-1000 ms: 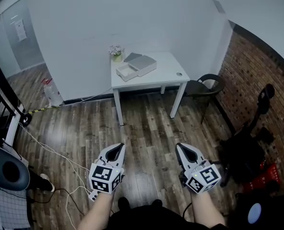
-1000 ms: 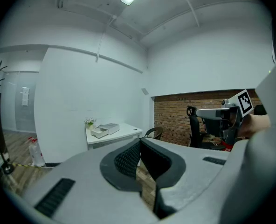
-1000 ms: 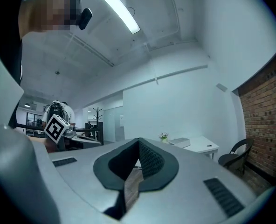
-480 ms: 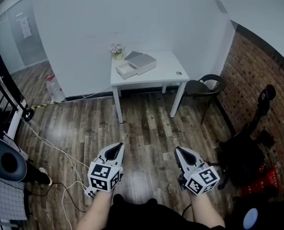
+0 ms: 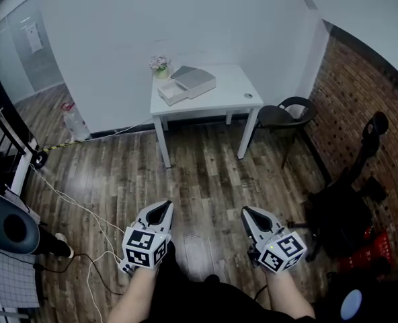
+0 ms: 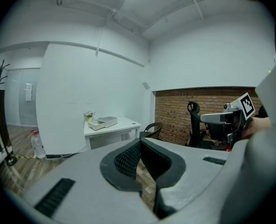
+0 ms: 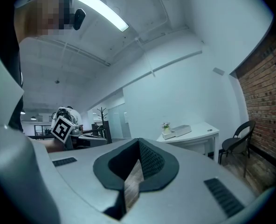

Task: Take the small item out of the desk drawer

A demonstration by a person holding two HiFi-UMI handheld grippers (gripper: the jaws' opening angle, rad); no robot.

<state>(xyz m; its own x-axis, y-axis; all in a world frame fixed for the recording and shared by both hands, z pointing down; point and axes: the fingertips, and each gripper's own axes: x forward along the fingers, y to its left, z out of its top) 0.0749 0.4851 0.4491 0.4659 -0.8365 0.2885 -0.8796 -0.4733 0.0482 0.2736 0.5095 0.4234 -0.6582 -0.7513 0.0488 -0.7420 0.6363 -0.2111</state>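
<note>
Drawer unit (image 5: 195, 82) sits on the white surface (image 5: 231, 94) by the wall, with its drawer (image 5: 171, 95) pulled out; its contents are too small to make out. A flower pot (image 5: 159, 64) stands just beside it. Well apart, over the wooden floor (image 5: 206, 170), the left tongs (image 5: 161, 209) and right tongs (image 5: 248, 213) are each pressed together, pinching nothing.

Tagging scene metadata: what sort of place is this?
Probably a small office or lab room: a white desk stands against a plain wall, a black office chair sits by the brick wall, and the floor is wood plank.
</note>
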